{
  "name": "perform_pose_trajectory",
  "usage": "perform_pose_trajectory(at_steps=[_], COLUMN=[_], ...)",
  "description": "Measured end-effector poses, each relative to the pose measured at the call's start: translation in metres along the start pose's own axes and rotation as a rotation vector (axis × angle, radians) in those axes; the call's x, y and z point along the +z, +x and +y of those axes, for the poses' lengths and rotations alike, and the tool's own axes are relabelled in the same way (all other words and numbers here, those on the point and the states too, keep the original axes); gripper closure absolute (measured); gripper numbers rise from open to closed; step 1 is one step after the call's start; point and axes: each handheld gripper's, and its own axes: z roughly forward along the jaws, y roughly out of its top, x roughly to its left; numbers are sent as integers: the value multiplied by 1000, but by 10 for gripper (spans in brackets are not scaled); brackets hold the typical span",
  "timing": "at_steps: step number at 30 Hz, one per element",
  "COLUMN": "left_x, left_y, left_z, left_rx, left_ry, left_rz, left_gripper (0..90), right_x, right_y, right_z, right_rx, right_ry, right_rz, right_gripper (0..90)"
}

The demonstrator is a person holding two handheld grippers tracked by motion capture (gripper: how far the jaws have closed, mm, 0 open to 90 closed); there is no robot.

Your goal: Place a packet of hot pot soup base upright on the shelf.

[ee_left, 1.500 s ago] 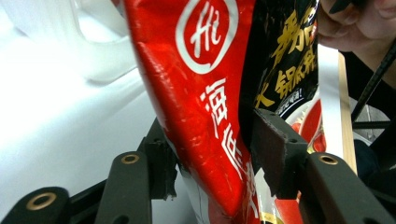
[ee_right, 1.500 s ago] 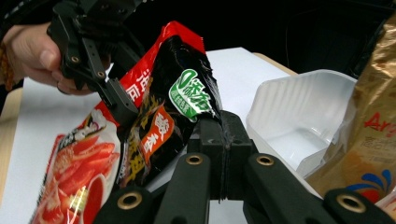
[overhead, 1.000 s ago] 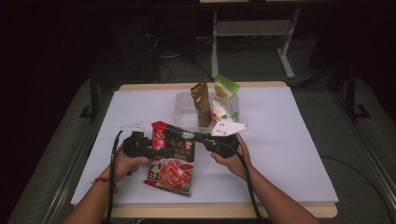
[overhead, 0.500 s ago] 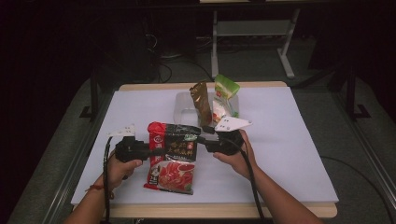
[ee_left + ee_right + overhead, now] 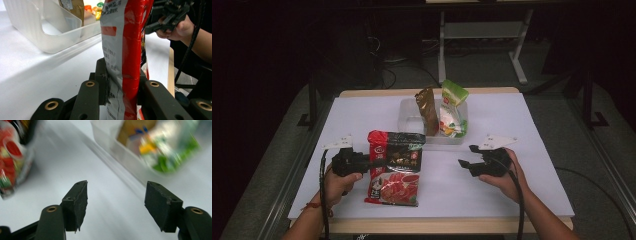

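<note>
On the white table [image 5: 512, 170], left gripper [image 5: 371, 162] clenched the red snack packet [image 5: 394, 165]; right gripper [image 5: 464, 164], jaws just opened, held nothing, well right of it

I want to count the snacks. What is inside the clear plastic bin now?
In the clear bin stand a brown packet and a green and white packet. Its left part looks bare. Anything behind or beneath them is covered.

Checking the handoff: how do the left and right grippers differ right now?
Left gripper is shut on the red snack packet; right gripper is open with nothing between its jaws, which have just been opening. Left touches the packet; right sits apart from it, near the clear bin. Both are hand-held.
</note>
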Motion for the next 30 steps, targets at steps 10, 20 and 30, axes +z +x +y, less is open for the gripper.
perform_pose_trajectory(at_steps=[10,20,30], left_x=[-10,-18,-24], left_y=[-14,-22,-31], left_z=[4,11,22], left_rx=[40,76,116], left_ry=[-66,-118,-180], left_rz=[79,163,218], left_gripper=[747,752,758], right_x=[-15,-14,-17], right_y=[-22,-28,-29], right_z=[-34,-38,-39], right_rx=[84,116,143], right_ry=[18,13,-14], right_rz=[-94,-106,-98], right_gripper=[313,280,270])
